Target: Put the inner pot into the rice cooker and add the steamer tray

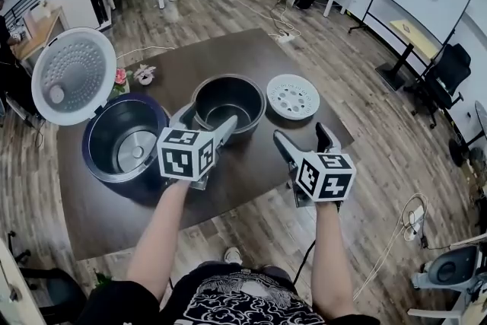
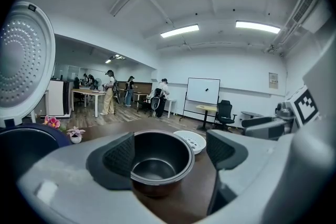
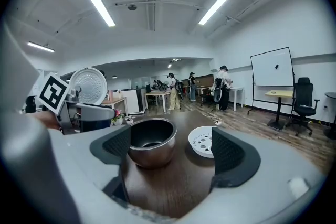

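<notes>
While both tools hover low over the tabletop (image 1: 99,224), the left tool (image 1: 205,119) has its jaws spread wide at the near rim of the inner pot (image 1: 228,103) — the pot sits in the gap between the pads, left pad just beside its wall; contact unclear. The right tool (image 1: 304,139) is also spread, nothing between its jaws, near the tabletop's front edge, right of the pot. The pot stands upright on the tabletop, empty, just right of the rice cooker (image 1: 90,152), which has its lid (image 1: 72,76) swung up. The steamer tray (image 1: 293,97) is white and lies flat on the tabletop, just right of the pot — apart from it. A small flower pot (image 1: 143,74) sits behind the cooker.
</notes>
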A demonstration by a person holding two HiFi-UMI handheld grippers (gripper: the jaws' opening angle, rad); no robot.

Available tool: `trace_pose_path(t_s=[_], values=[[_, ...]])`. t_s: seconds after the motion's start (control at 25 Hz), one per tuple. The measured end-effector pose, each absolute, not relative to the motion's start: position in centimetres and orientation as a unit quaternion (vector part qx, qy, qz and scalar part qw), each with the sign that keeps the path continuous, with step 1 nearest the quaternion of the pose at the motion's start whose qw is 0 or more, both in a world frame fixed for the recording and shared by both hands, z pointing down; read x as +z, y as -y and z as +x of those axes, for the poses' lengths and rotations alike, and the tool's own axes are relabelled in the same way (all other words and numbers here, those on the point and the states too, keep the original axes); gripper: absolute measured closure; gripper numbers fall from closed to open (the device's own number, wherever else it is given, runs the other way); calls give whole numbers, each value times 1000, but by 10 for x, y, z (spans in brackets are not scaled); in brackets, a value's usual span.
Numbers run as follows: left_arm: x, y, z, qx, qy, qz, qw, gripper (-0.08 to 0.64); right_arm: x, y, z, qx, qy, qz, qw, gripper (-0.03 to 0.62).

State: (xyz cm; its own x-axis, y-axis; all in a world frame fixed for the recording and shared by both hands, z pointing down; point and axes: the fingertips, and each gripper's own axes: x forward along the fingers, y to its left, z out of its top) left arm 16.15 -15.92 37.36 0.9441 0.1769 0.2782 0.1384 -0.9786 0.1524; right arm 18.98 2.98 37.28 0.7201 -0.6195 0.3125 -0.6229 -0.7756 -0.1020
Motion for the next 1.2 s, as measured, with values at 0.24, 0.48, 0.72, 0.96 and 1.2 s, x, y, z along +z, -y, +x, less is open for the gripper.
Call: trace_pose_path(t_s=[0.24, 0.48, 0.72, 0.96, 1.2], values=[[376, 168, 175, 143, -71, 986, 56, 130, 377, -14, 208, 167, 346, 923, 7, 126], [385, 180, 188, 135, -51, 988, 55, 130, 386, 3, 236, 158, 367, 917, 6, 126], [391, 190, 208, 138, -16, 989, 54, 130, 394, 15, 268, 160, 399, 903, 6, 126], [394, 198, 235, 149, 41, 986, 65, 130, 396, 29, 314, 170, 452, 875, 15, 126], [398, 209, 250, 157, 107, 978, 82, 130, 398, 48, 354, 185, 505, 843, 24, 126]])
